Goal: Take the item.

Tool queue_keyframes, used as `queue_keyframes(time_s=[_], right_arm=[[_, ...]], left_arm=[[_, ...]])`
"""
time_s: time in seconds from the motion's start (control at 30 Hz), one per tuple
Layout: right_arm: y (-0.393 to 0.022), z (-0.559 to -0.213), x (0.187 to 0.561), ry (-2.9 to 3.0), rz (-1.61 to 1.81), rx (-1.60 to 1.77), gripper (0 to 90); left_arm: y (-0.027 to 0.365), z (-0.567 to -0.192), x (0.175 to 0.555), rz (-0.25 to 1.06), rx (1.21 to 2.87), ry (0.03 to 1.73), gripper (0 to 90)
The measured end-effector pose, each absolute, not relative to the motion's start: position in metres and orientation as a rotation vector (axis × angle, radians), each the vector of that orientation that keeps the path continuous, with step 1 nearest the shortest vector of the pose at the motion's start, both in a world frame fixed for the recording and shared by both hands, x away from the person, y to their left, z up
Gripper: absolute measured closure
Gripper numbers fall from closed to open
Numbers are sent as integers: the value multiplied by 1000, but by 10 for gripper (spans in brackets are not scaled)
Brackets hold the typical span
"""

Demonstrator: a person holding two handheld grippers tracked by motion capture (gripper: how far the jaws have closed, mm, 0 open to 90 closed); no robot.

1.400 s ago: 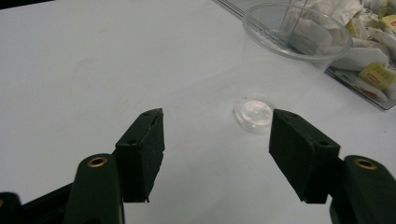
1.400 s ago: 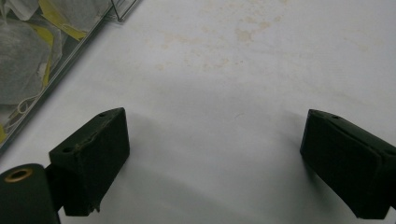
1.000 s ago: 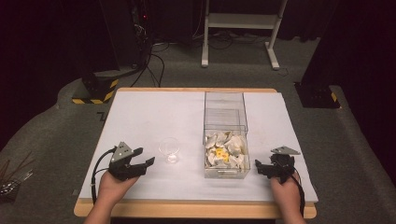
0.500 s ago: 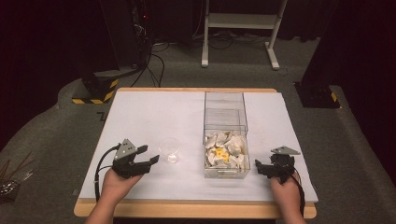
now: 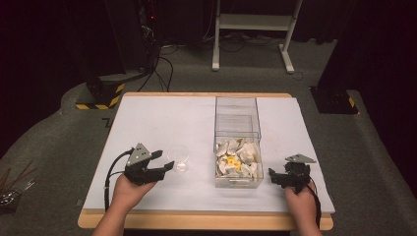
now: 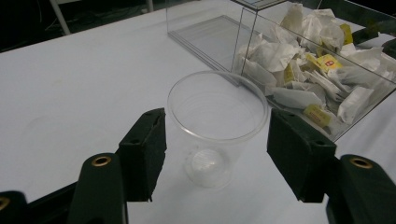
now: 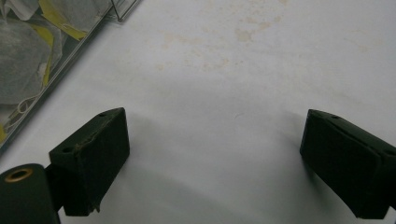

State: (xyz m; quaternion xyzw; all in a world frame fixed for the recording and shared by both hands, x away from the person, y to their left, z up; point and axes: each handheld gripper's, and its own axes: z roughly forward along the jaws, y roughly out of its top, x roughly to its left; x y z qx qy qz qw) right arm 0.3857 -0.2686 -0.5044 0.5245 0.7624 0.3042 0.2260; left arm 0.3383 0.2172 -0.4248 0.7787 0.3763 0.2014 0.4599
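The table (image 5: 162,118) lies bare across its far left part, with open room there for a hand to pass. Nearer the person, a clear plastic cup (image 6: 215,126) stands upright between the spread jaws of the left gripper (image 5: 164,162), a gap on either side of it. Just beyond the cup, the clear box (image 5: 237,142) bars the middle of the table (its near compartment heaped with white and yellow packets (image 6: 317,60), its far one holding nothing). The right gripper (image 7: 212,158) has bare surface between its wide jaws, the box wall close at their left.

Overhead table (image 5: 162,123) view (two gripper close-ups)
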Motion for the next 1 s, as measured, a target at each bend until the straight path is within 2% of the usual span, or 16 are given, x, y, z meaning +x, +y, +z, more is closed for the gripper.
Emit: queue_keyframes(time_s=[1.0], right_arm=[[-269, -504, 386, 2102, 838, 1444, 80]], left_arm=[[166, -416, 348, 436, 1928, 814, 412]])
